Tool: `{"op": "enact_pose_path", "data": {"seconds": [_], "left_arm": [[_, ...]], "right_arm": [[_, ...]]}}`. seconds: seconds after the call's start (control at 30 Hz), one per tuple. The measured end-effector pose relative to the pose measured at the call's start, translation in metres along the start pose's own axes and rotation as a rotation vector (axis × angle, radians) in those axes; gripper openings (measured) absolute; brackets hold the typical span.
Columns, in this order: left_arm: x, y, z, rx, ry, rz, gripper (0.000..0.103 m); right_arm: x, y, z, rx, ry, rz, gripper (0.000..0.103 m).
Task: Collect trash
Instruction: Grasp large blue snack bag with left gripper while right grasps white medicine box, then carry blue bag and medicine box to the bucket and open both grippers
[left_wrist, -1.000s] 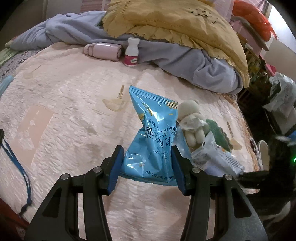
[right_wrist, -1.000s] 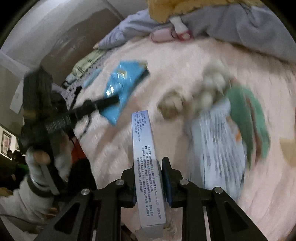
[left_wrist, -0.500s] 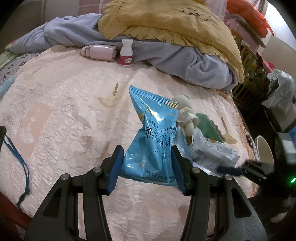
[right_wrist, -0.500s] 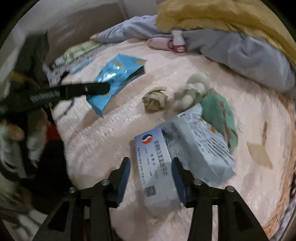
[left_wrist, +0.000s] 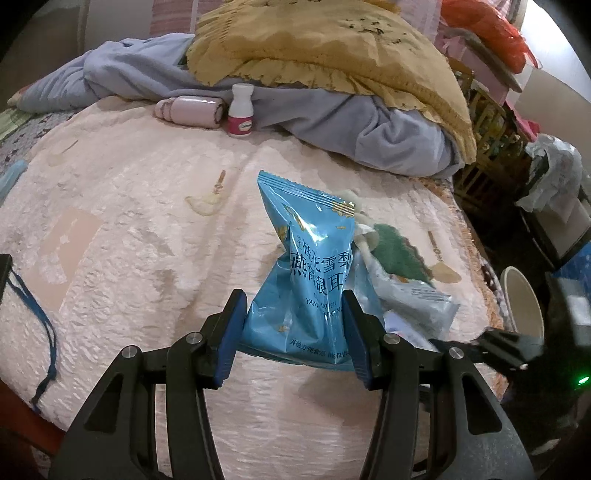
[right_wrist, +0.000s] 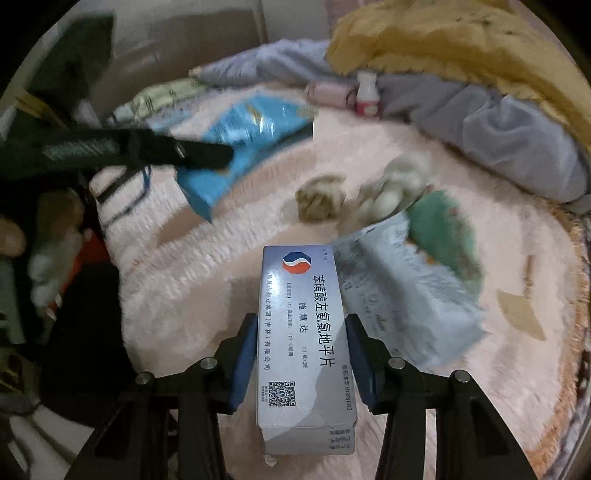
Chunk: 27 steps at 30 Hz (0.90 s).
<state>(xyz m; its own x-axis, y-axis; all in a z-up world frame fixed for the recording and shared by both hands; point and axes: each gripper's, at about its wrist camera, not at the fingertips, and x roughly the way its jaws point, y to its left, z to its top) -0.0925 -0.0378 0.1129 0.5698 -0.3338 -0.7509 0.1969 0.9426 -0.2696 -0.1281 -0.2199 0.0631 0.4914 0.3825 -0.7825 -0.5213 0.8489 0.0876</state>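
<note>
My left gripper is shut on a blue snack bag, which stands upright between the pads above the pink bedspread. In the right wrist view the same bag hangs at the far left. My right gripper has its jaws closing on a silver-blue medicine box, with both pads against the box's long sides. Beyond the box lie a pale blue-grey packet, a crumpled brownish paper ball and a white plush toy on a green piece.
A white bottle with a pink label and a pink roll stand at the back against a grey-blue blanket and yellow pillow. A white round container sits past the bed's right edge, with cluttered shelves behind it.
The right gripper let go of the box's narrow edge, the box lay flat on the bed, and the jaws now close across its wide face. The left gripper kept the bag and drifted slightly.
</note>
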Motion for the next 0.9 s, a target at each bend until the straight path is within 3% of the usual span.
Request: {"op": "enact_pose_path", "data": {"seconds": [0.27, 0.9], "left_arm": [[0.002, -0.050, 0.002, 0.060, -0.014, -0.053, 0.050], [0.032, -0.203, -0.006, 0.254, 0.019, -0.180, 0.050]], "right_arm": [[-0.063, -0.033, -0.011, 0.116, -0.109, -0.098, 0.045], [-0.145, -0.122, -0.079, 0.333, -0.183, -0.309, 0.046]]}}
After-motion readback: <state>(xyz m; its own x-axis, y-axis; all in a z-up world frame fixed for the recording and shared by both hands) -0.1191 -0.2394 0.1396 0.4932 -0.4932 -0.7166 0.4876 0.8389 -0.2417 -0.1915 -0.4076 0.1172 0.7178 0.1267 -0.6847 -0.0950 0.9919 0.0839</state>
